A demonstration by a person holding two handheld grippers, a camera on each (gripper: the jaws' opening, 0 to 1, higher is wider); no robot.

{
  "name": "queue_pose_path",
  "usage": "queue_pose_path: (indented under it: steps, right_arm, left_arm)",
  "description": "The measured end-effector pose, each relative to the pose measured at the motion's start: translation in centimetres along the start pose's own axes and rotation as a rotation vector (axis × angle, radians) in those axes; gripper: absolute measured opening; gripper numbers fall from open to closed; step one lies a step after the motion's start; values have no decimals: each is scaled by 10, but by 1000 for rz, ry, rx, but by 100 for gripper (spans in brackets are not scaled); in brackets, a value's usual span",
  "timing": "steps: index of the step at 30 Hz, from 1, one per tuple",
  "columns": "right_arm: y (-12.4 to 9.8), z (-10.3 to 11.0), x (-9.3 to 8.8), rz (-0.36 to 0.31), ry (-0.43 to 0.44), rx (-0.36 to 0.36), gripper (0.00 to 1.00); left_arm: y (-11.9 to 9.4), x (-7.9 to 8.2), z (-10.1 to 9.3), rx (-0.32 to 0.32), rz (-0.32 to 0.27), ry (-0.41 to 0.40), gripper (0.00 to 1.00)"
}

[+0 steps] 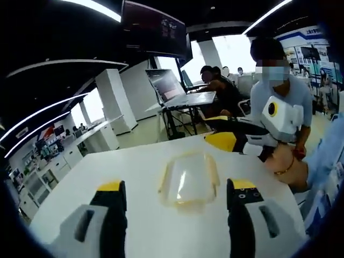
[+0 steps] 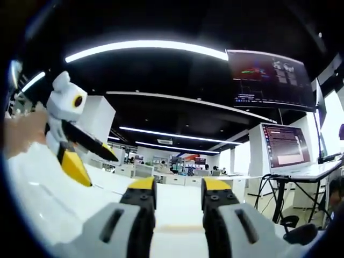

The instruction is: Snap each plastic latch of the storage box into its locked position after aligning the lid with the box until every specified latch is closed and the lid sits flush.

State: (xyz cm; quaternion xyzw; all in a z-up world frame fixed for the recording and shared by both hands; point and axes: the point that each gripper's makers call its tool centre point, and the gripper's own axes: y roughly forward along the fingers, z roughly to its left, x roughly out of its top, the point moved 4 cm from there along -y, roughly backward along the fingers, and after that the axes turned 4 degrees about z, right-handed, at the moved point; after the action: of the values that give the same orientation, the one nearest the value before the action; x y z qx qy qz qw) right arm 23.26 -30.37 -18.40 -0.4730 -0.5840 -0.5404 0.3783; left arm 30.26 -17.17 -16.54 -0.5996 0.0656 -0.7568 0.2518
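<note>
Left gripper view: left claw wide over storage box — right claw narrow; aloft.

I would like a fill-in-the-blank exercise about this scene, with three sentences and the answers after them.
1. The clear storage box rests on a table whose colour is ____.
2. In the left gripper view, the box lies ____ the left tool's two jaws, untouched.
3. On the stand behind the table sits an open ____, its screen lit.

Missing words: white; between; laptop
</note>
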Motion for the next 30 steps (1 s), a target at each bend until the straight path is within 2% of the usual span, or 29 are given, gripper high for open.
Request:
queue_pose_path:
  steps: [6, 13, 16, 18, 24, 30]
  right_arm:
    - [0, 0, 0, -3, 6, -5, 32]
    - [0, 1, -1, -2, 7, -7, 32]
    - [0, 1, -1, 0, 8, -5, 32]
    - [0, 2, -2, 2, 7, -1, 32]
    - [1, 3, -2, 5, 8, 4, 32]
    - [2, 5, -2, 5, 9, 8, 32]
  left_arm:
    - [26, -7, -2, -40, 70, 20, 75]
    - [56, -19, 0, -75, 143, 15, 68]
    - [64, -23, 1, -93, 163, 20, 55]
    - [70, -26, 2, -114, 175, 22, 41]
    - [84, -33, 5, -148, 214, 15, 25]
    - [91, -44, -3, -225, 324, 31, 5]
